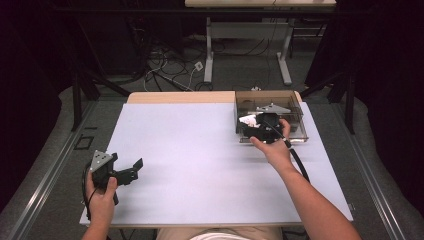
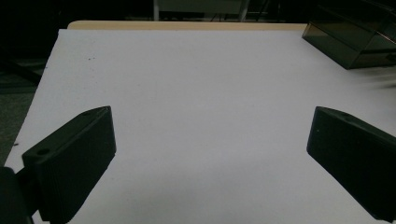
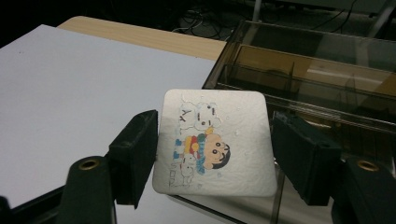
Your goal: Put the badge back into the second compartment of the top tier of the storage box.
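A white square card with a cartoon child and a snowman printed on it sits between the jaws of my right gripper, which is shut on its two side edges. In the high view the right gripper holds the card at the left end of a smoked clear plastic box. That box lies just behind and right of the card. My left gripper rests at the table's near left, open, with nothing between its jaws.
A white mat covers the table, with bare wood along the far edge. The box has an inner divider wall. Table legs and cables lie on the floor beyond.
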Available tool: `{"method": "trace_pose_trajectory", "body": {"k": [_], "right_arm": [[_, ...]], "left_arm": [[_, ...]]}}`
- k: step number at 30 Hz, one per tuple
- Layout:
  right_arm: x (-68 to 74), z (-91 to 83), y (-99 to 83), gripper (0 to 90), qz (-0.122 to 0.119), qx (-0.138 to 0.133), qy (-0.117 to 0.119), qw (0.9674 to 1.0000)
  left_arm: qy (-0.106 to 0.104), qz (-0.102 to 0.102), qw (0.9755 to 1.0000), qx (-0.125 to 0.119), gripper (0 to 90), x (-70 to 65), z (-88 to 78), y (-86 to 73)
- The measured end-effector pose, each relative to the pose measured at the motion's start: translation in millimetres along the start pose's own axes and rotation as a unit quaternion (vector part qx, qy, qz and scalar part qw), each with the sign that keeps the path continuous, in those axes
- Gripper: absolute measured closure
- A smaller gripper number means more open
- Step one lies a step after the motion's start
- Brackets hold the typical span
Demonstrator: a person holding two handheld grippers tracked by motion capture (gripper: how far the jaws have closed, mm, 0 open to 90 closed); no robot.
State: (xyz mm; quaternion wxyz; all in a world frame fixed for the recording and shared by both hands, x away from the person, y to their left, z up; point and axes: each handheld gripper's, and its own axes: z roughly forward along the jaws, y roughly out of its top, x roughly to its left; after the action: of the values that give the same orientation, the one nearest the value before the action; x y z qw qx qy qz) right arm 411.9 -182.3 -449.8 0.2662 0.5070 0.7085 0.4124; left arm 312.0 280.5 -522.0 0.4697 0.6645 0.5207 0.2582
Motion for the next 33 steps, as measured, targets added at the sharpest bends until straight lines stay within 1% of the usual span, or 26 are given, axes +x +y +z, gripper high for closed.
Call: {"method": "trace_pose_trajectory", "body": {"k": [1, 2, 4, 5, 8, 10, 15, 22, 25, 26, 29, 33], "right_arm": [[-2.1, 0.1, 0.0, 32.6, -0.001, 0.000, -0.001, 1.0000], [-3.2, -0.4, 0.1, 32.6, 0.004, 0.002, -0.001, 1.0000], [-6.9, -0.3, -0.2, 32.7, 0.000, 0.004, -0.006, 1.0000], [-7.8, -0.1, -0.4, 32.7, 0.003, 0.004, -0.009, 0.9999], [-13.3, 0.0, -0.2, 32.7, 0.000, 0.005, -0.012, 0.9999], [-16.1, -0.7, 0.4, 32.6, 0.006, 0.006, -0.016, 0.9998], [-25.5, -2.2, 0.6, 32.7, 0.010, 0.000, -0.024, 0.9997], [-38.4, -1.0, -2.1, 32.7, 0.015, 0.004, -0.043, 0.9990], [-43.7, 0.5, -3.0, 32.6, 0.018, 0.008, -0.049, 0.9986], [-45.5, 1.0, -3.5, 32.6, 0.018, 0.008, -0.051, 0.9985], [-49.3, 2.1, -5.4, 32.6, 0.025, 0.011, -0.057, 0.9980], [-54.1, 4.0, -7.6, 32.6, 0.027, 0.017, -0.063, 0.9975]], "left_arm": [[0.000, 0.000, 1.0000, 0.000, 1.6, 0.3, 0.0, -0.1], [0.000, -0.002, 1.0000, -0.001, 1.6, 0.4, 0.0, -0.3], [0.001, -0.002, 1.0000, 0.000, 1.6, 1.1, -0.4, -0.4], [0.002, -0.003, 1.0000, -0.001, 1.7, 1.3, -0.6, -0.3], [0.002, -0.002, 1.0000, -0.001, 1.7, 1.9, -1.6, -0.1], [0.003, -0.005, 1.0000, 0.000, 1.7, 1.5, -1.4, -0.6], [0.002, -0.003, 1.0000, 0.001, 1.8, 1.4, -1.1, -1.0], [0.003, -0.004, 1.0000, -0.002, 1.8, 1.7, -2.2, -0.5], [0.003, -0.008, 1.0000, -0.002, 1.8, 1.2, -2.4, -0.9], [0.003, -0.005, 1.0000, -0.002, 1.8, 1.5, -2.4, -0.9], [0.003, -0.006, 1.0000, -0.002, 1.8, 1.2, -2.5, -1.1], [0.004, -0.005, 1.0000, -0.002, 1.8, 1.9, -3.6, -0.7]]}}
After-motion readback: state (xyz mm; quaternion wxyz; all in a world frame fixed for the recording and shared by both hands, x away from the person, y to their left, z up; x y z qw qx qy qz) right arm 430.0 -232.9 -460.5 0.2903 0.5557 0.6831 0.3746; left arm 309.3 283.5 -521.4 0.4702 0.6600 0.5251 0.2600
